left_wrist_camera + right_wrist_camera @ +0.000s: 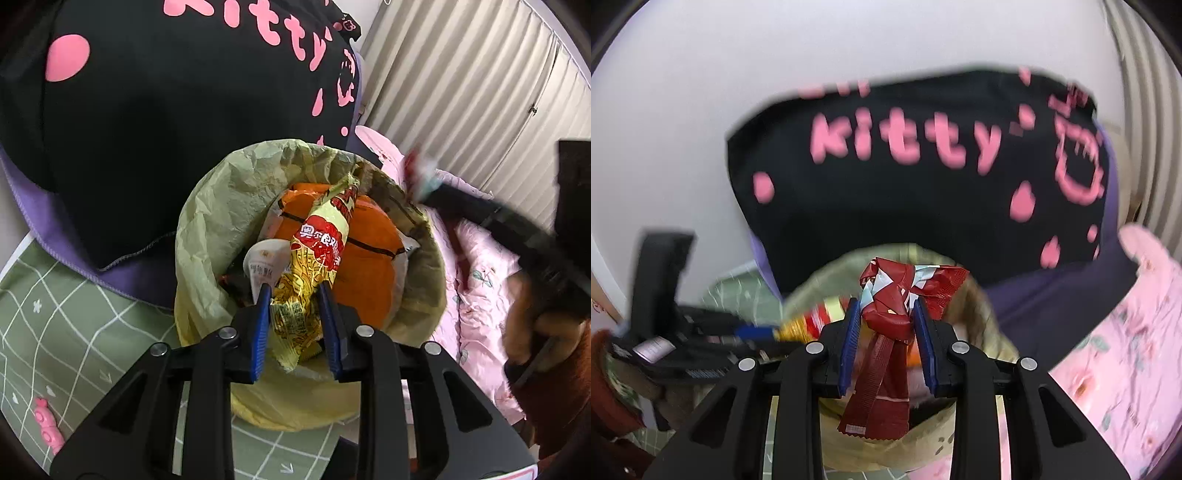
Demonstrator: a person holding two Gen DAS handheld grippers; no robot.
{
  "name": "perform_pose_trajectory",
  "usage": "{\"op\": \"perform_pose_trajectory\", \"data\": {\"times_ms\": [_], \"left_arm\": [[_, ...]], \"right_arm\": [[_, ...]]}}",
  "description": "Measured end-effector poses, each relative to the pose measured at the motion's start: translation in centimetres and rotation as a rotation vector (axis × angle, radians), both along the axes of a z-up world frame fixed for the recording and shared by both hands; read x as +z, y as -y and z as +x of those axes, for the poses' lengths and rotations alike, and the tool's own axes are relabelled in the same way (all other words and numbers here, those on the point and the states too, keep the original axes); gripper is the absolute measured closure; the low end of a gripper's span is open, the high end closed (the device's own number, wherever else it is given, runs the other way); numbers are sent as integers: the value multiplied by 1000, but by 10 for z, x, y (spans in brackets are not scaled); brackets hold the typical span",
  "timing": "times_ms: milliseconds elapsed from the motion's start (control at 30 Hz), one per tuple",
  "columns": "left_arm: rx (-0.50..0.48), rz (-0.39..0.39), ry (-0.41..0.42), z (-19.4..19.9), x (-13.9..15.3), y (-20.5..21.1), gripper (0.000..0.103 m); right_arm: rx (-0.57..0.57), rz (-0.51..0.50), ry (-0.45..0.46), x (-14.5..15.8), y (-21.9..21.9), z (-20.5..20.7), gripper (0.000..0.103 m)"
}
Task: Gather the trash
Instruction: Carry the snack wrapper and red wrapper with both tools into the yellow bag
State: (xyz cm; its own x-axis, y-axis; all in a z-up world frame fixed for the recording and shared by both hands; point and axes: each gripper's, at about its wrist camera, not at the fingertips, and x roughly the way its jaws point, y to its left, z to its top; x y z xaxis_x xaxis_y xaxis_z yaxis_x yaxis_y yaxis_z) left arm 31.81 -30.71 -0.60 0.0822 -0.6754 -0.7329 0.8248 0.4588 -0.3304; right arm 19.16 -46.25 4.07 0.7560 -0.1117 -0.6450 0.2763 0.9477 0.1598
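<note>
Left wrist view: left gripper point(294, 291) clamped on yellow noodle wrapper point(314, 266), blue pads pressed on both sides, held over trash bin point(207, 229) lined with yellow-green bag, orange packaging point(373, 273) inside. Right gripper point(424, 184) blurred at bin's far rim.

Right wrist view: right gripper point(886, 314) part-closed on crumpled red wrapper point(890, 306), above bin point(975, 302). Black Kitty cushion point(905, 192) behind.
</note>
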Motion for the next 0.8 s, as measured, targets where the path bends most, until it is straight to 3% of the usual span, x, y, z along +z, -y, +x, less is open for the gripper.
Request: {"op": "perform_pose_trajectory", "data": {"times_ms": [100,233,500,800], "left_arm": [[5,22,14,5,-7,7,79],[22,39,3,10,-15,12,79],[71,19,-21,26,-20,13,80],[103,-52,-118,41,-17,7,80]], "right_arm": [[22,28,-58,-26,4,13,75],[50,50,-80,-39,9,29,75],[64,33,-122,-45,13,41,75],[62,-25,-126,-35,-5,29,75]]}}
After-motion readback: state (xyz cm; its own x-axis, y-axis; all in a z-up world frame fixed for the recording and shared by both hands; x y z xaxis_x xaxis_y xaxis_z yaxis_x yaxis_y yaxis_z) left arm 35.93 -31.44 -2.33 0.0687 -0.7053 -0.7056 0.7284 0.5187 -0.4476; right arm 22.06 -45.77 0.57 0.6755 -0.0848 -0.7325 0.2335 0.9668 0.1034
